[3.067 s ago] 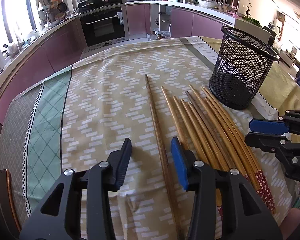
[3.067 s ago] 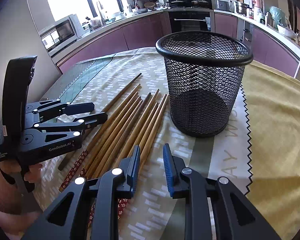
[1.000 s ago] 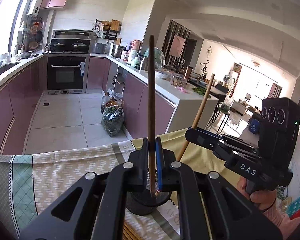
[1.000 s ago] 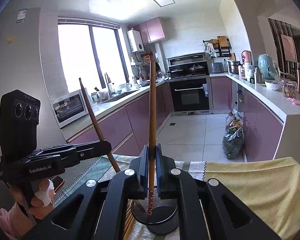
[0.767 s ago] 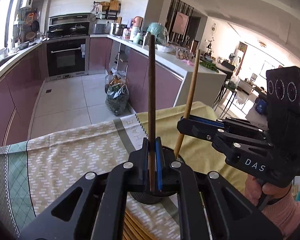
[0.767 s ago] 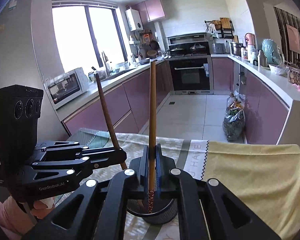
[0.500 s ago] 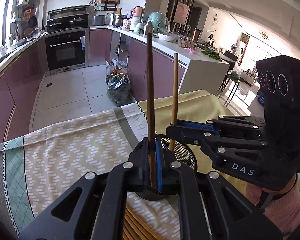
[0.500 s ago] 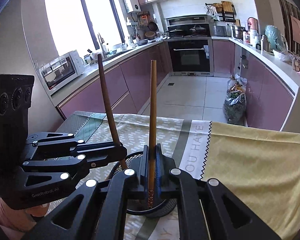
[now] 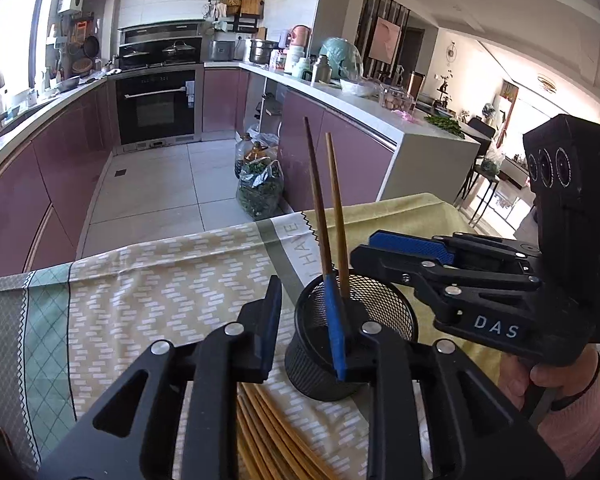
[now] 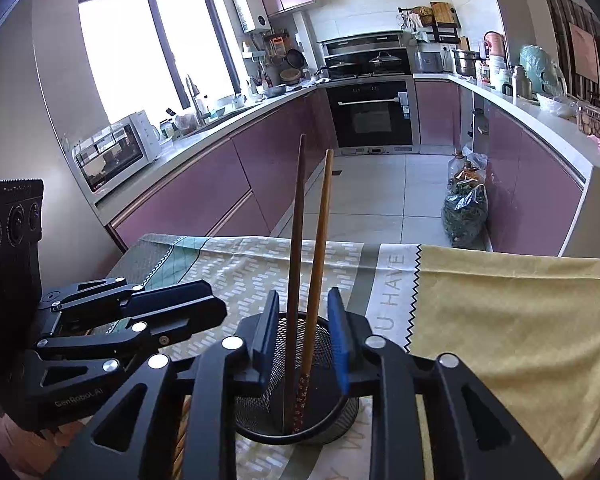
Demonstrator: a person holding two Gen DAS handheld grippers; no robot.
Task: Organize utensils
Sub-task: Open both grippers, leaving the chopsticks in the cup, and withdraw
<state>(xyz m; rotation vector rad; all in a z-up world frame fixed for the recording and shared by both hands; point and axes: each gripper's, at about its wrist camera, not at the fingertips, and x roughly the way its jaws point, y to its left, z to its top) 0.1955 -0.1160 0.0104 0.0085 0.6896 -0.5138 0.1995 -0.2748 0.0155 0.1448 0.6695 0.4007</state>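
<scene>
A black mesh cup (image 9: 380, 316) (image 10: 332, 424) stands on the tablecloth just beyond both grippers. A dark chopstick (image 9: 315, 196) (image 10: 297, 248) and a light chopstick (image 9: 335, 204) (image 10: 321, 240) stand in it, leaning side by side. My left gripper (image 9: 302, 330) (image 10: 216, 302) is over the cup's near side with its jaws opening; the dark chopstick rises past its right blue pad, unpressed. My right gripper (image 10: 302, 336) (image 9: 363, 250) has its jaws opening too, with both chopsticks in the gap and free of the pads. Several more chopsticks (image 9: 268, 436) lie on the cloth below the left gripper.
The table carries a patterned cloth (image 9: 160, 292) beside a plain yellow cloth (image 10: 500, 320). Its far edge drops to the kitchen floor. A hand in a pink sleeve (image 9: 568, 412) holds the right gripper close to the cup's right side.
Both grippers sank toward the cup, each shut on an upright chopstick. Now both jaws have parted, and the two chopsticks have dropped into the cup and lean there.
</scene>
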